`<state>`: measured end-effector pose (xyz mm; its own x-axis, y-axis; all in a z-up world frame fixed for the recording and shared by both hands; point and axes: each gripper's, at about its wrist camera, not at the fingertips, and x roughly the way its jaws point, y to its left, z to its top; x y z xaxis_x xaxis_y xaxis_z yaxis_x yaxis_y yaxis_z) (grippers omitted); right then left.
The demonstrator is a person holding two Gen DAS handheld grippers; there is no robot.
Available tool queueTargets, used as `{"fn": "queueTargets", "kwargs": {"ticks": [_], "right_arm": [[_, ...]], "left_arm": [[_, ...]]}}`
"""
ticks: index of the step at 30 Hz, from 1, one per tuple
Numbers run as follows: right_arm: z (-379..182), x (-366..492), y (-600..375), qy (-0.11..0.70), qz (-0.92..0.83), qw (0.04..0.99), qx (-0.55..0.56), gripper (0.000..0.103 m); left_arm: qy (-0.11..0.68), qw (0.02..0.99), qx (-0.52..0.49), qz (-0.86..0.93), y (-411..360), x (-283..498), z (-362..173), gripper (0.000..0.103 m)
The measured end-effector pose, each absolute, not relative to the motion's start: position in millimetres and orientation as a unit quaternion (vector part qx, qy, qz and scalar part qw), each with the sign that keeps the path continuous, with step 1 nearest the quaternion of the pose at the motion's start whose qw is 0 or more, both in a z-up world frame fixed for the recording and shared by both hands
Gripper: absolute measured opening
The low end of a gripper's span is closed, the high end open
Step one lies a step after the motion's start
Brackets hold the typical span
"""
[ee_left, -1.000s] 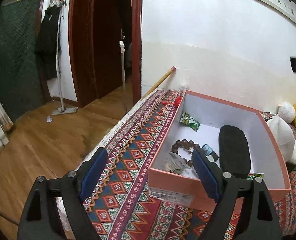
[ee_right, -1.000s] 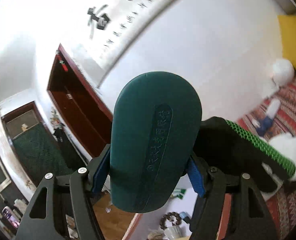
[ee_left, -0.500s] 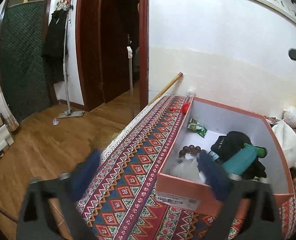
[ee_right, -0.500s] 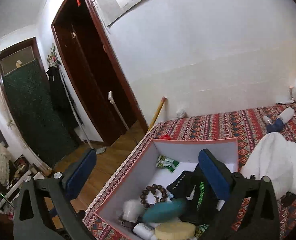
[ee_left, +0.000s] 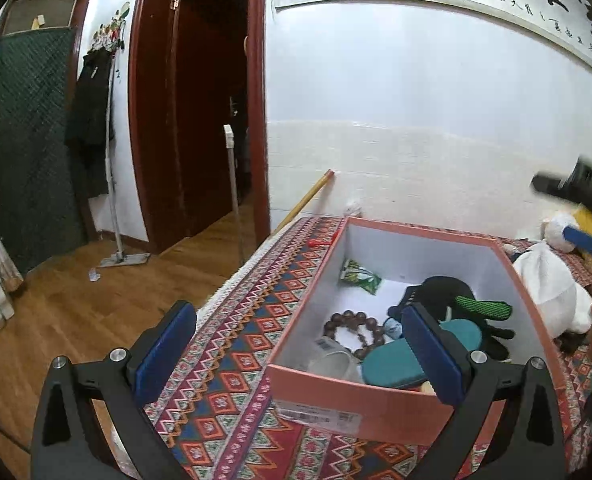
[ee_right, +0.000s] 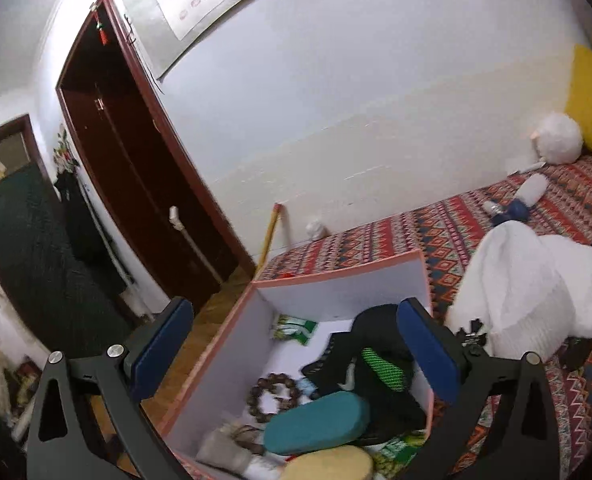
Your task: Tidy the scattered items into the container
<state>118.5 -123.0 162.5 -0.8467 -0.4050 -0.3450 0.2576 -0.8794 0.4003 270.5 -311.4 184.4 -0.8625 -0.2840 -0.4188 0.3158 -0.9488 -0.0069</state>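
Box (ee_left: 360,396) sat at the patterned cloth's (ee_left: 232,344) edge, bare cloth at 9 o'clock. Teal case (ee_right: 316,424) lay inside, beads (ee_right: 274,398) at its 10 o'clock. Left gripper (ee_left: 296,356) and right gripper (ee_right: 296,354) both gaped wide, holding nothing

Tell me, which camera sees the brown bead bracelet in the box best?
The left wrist view. There the bead bracelet lies nearly whole on the white floor of the box, with single beads easy to tell. The right wrist view shows it too, smaller and blurrier, its lower edge beside the teal case.
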Motion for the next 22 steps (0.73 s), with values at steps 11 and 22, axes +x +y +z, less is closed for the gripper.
{"fn": "queueTargets", "kwargs": {"ticks": [11, 22], "right_arm": [[131, 113, -155, -0.102, -0.945, 0.184, 0.250, 0.102], [136, 118, -154, -0.084, -0.948, 0.182, 0.246, 0.102]], "left_arm": [[0.041, 0.165, 0.216, -0.961, -303, 269, 185, 0.103], [0.111, 0.155, 0.155, -0.969, -310, 286, 190, 0.103]]}}
